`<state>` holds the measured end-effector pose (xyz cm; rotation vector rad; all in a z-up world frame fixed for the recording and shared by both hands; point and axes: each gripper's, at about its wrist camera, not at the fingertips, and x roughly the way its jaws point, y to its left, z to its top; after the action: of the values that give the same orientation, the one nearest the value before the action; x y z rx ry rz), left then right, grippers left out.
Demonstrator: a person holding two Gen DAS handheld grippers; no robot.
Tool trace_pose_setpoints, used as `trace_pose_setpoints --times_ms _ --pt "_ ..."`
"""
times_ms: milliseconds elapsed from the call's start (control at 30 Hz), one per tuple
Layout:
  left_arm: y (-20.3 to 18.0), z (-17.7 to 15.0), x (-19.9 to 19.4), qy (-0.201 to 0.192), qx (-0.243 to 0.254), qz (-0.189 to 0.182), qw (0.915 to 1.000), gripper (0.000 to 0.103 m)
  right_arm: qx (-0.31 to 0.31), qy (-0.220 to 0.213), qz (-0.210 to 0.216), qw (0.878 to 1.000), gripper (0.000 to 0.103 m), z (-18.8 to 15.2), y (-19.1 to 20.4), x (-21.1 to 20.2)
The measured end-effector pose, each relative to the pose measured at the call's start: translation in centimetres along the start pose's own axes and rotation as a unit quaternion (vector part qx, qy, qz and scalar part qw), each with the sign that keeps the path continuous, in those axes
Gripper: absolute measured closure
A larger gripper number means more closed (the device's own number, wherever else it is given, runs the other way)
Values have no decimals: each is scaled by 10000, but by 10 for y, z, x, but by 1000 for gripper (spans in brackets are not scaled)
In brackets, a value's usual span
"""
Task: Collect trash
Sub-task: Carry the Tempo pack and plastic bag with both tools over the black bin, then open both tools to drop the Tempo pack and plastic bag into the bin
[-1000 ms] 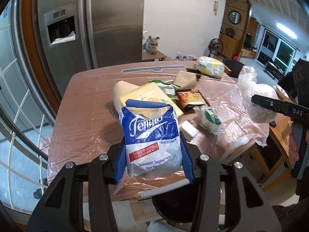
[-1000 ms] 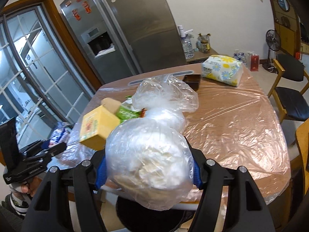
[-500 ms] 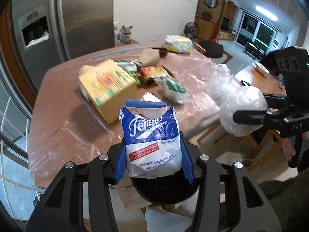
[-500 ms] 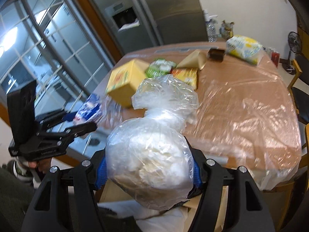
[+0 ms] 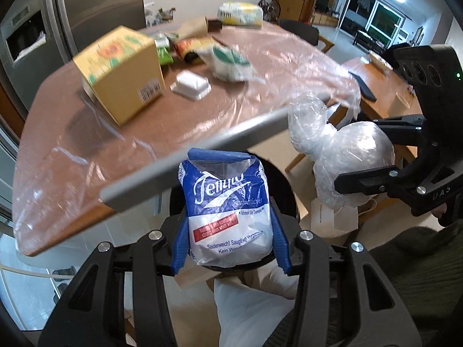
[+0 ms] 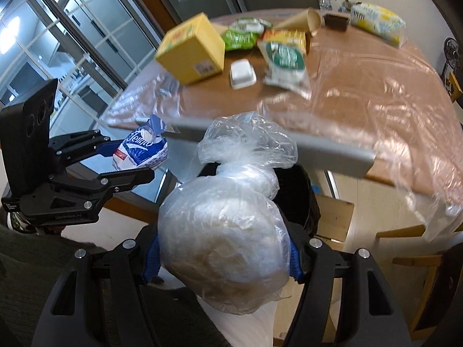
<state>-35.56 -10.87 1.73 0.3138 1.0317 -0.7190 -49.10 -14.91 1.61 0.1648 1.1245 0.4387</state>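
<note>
My left gripper (image 5: 228, 208) is shut on a blue and white Tempo tissue pack (image 5: 227, 211) and holds it off the table's front edge, above a black bin (image 5: 285, 190). The pack also shows in the right wrist view (image 6: 141, 151). My right gripper (image 6: 224, 231) is shut on a knotted clear plastic bag (image 6: 225, 231) of white trash, held above the same black bin (image 6: 298, 199). The bag shows in the left wrist view (image 5: 347, 156) at right, beside the tissue pack.
On the plastic-covered wooden table (image 5: 86, 133) lie a yellow box (image 5: 121, 72), a white foam container (image 5: 191, 85), a green and white wrapper (image 5: 228, 63), snack bags (image 6: 240, 36), a paper cone (image 6: 303, 21) and a flowered tissue pack (image 6: 376, 23). A white bag (image 5: 249, 312) lies below.
Both grippers pulled back from over the table and dropped lower past its front edge, still holding their items. The black bin now lies right under them.
</note>
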Motion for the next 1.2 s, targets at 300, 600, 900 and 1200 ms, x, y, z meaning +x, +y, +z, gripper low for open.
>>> trace_pose_setpoints --times_ms 300,600,900,1200 --pt "6 -16 33 314 -86 71 9994 54 53 276 -188 9994 39 -9 -6 39" --pt "15 -22 61 483 -107 141 9987 54 45 518 -394 9979 39 -7 -9 78" --pt "17 -26 82 560 -35 185 9982 54 96 579 -551 9968 39 -1 -13 97" --pt "16 -30 92 655 -2 195 9977 54 143 666 -627 9957 39 0 -16 113"
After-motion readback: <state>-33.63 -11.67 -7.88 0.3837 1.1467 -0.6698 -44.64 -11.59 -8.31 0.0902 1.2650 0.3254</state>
